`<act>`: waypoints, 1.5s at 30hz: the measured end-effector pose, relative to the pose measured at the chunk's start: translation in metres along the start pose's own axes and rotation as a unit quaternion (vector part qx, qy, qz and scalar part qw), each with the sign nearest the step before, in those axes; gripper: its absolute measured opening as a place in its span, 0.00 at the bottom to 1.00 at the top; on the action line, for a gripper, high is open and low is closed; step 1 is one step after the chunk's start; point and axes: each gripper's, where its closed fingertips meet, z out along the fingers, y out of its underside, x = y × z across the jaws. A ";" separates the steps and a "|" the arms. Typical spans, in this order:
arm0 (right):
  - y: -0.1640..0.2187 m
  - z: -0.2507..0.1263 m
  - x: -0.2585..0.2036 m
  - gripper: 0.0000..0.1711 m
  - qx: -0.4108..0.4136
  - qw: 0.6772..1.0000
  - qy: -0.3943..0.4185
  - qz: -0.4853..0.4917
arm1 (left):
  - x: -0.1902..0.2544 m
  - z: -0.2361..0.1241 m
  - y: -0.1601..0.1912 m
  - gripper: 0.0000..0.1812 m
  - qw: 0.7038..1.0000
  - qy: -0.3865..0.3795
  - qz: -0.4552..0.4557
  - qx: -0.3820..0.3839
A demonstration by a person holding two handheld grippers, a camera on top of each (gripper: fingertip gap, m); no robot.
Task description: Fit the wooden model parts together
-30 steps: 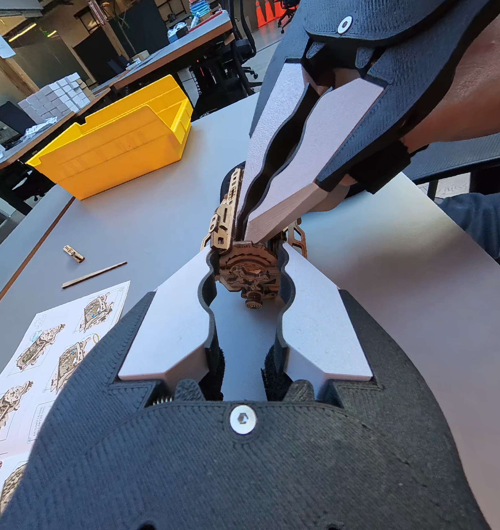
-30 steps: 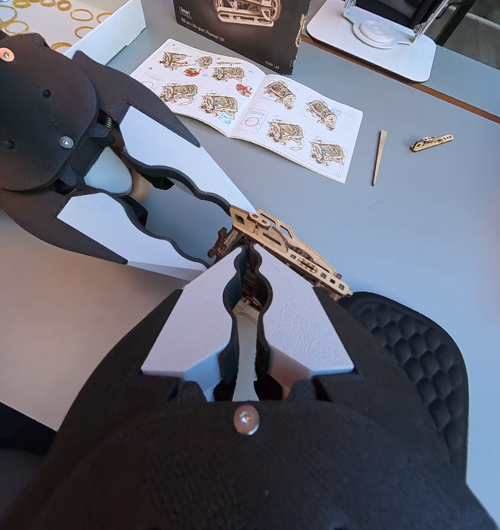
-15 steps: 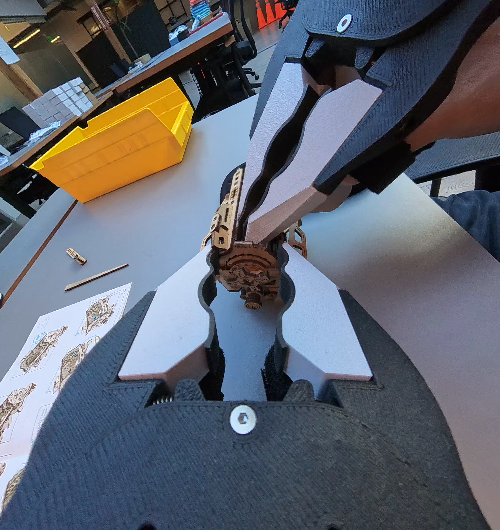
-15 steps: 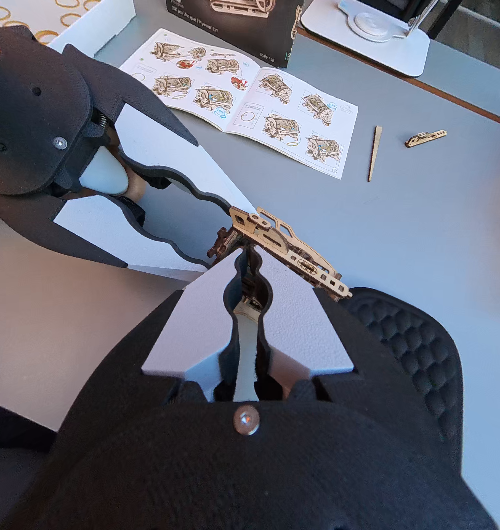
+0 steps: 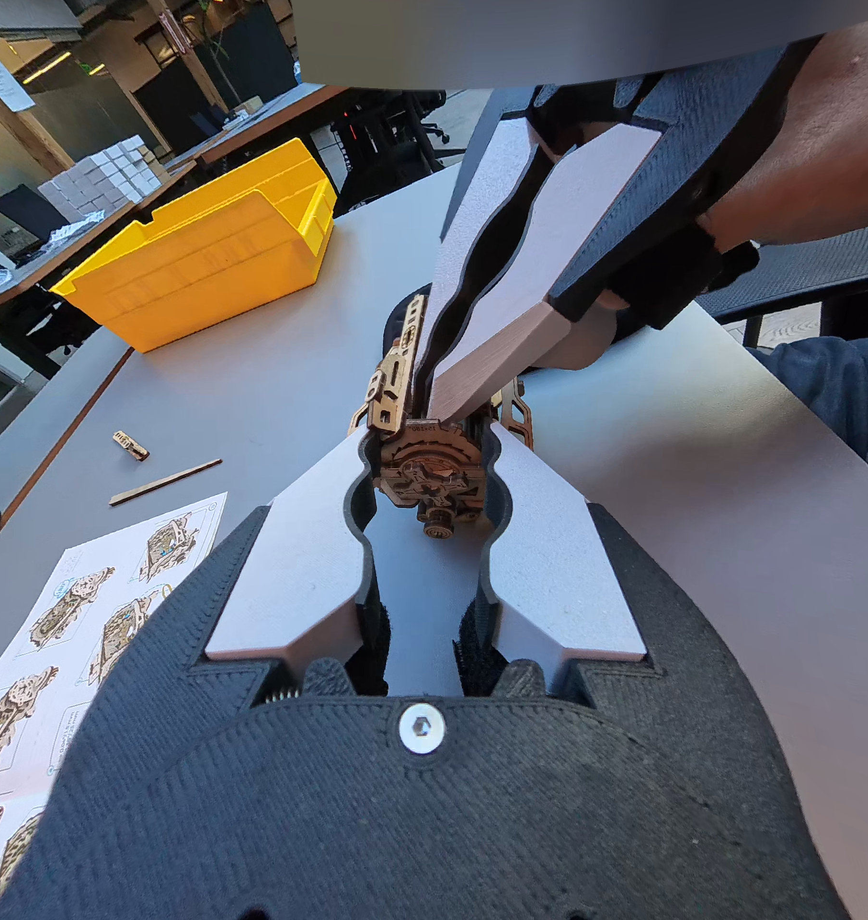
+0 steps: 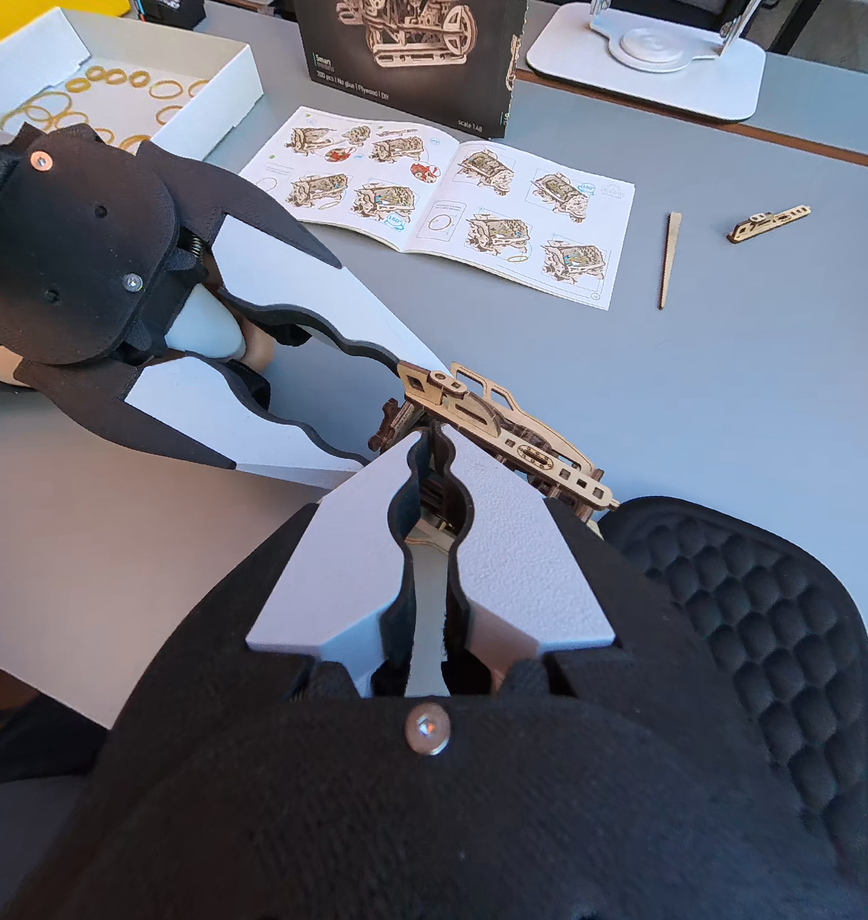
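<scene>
A small wooden model point(image 5: 429, 473) with gears and slotted side plates is held just above the grey table point(image 5: 671, 498). My left gripper point(image 5: 427, 438) is shut on it, one finger on each side. It also shows in the right wrist view point(image 6: 387, 413), coming from the left. My right gripper point(image 6: 429, 435) is nearly closed, its tips pinched on an inner part of the model point(image 6: 496, 428) from above. In the left wrist view the right gripper point(image 5: 422, 403) comes down from the upper right. What its tips hold inside the model is hidden.
A thin wooden stick point(image 6: 669, 259) and a small wooden piece point(image 6: 770, 223) lie loose beyond an open instruction booklet point(image 6: 447, 199). A black box point(image 6: 407, 55), a white tray of rubber bands point(image 6: 223, 64), a yellow bin point(image 5: 208, 254) and a black padded mat point(image 6: 750, 622) surround the work spot. Only a small space, under 4 cm, lies between the two pairs of fingers.
Both grippers keep their hold on the model. The views have shifted only slightly over the table; nothing was let go or picked up.
</scene>
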 end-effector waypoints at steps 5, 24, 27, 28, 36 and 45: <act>-0.001 -0.001 0.000 0.00 0.015 1.000 0.001 0.017 | 0.000 0.000 -0.001 0.21 1.000 -0.001 -0.002 0.004; -0.003 -0.003 -0.004 0.00 -0.005 0.997 0.023 -0.076 | -0.001 0.000 0.001 0.21 1.000 0.008 -0.014 -0.004; -0.002 0.000 -0.002 0.00 -0.011 0.994 0.040 -0.103 | -0.001 0.000 0.001 0.21 1.000 0.008 -0.013 -0.004; -0.003 0.000 -0.002 0.00 -0.010 0.993 0.044 -0.110 | -0.001 0.000 0.001 0.21 1.000 0.008 -0.011 -0.004; -0.003 -0.001 -0.001 0.00 0.011 0.997 0.042 -0.062 | -0.001 0.000 0.001 0.21 1.000 0.006 -0.009 -0.004; -0.003 -0.001 0.000 0.00 0.025 0.999 0.033 -0.001 | -0.002 0.001 0.002 0.21 1.000 0.004 -0.012 -0.005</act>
